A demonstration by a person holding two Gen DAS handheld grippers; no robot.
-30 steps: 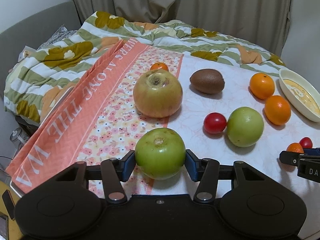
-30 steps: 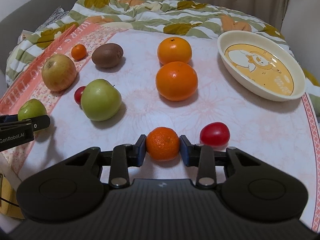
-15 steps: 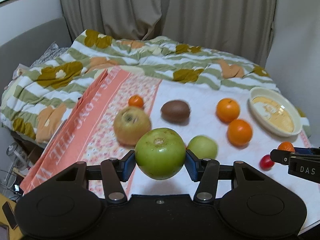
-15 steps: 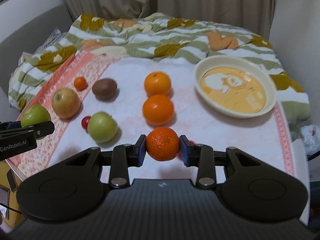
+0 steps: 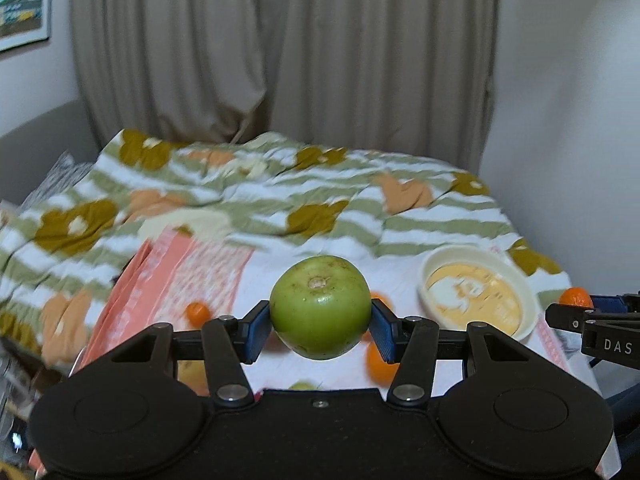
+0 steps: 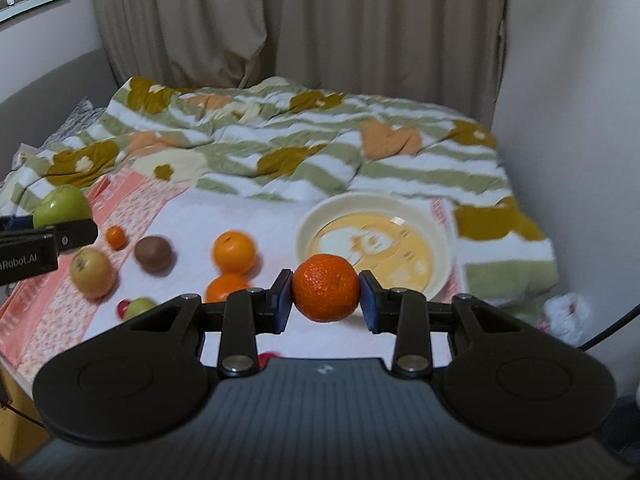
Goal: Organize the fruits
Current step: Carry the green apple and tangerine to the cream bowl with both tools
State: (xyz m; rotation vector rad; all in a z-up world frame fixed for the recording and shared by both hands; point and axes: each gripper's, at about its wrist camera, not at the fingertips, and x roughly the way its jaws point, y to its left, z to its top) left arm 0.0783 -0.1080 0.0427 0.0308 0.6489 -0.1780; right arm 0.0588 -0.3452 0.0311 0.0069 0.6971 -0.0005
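Observation:
My left gripper (image 5: 320, 326) is shut on a green apple (image 5: 319, 306) and holds it high above the table. It also shows in the right wrist view (image 6: 60, 206). My right gripper (image 6: 325, 300) is shut on a small tangerine (image 6: 325, 287), lifted in front of the cream bowl (image 6: 436, 236). The bowl also shows in the left wrist view (image 5: 528, 300), with the tangerine (image 5: 575, 298) at the right edge. On the table lie two oranges (image 6: 234, 251), a kiwi (image 6: 153, 254), a yellow apple (image 6: 93, 273), a small tangerine (image 6: 116, 237), a green apple (image 6: 138, 307) and cherry tomatoes (image 6: 266, 359).
The table has a pink and white cloth (image 6: 272, 220). A striped flowered blanket (image 6: 320, 152) lies behind it, with curtains (image 6: 300, 20) beyond. A white wall is at the right, with a white bag (image 6: 564, 316) low beside the table.
Both grippers have risen well above the table with their fruit. The fruits on the table now look smaller and lower, and the bowl has come nearer the middle of both views.

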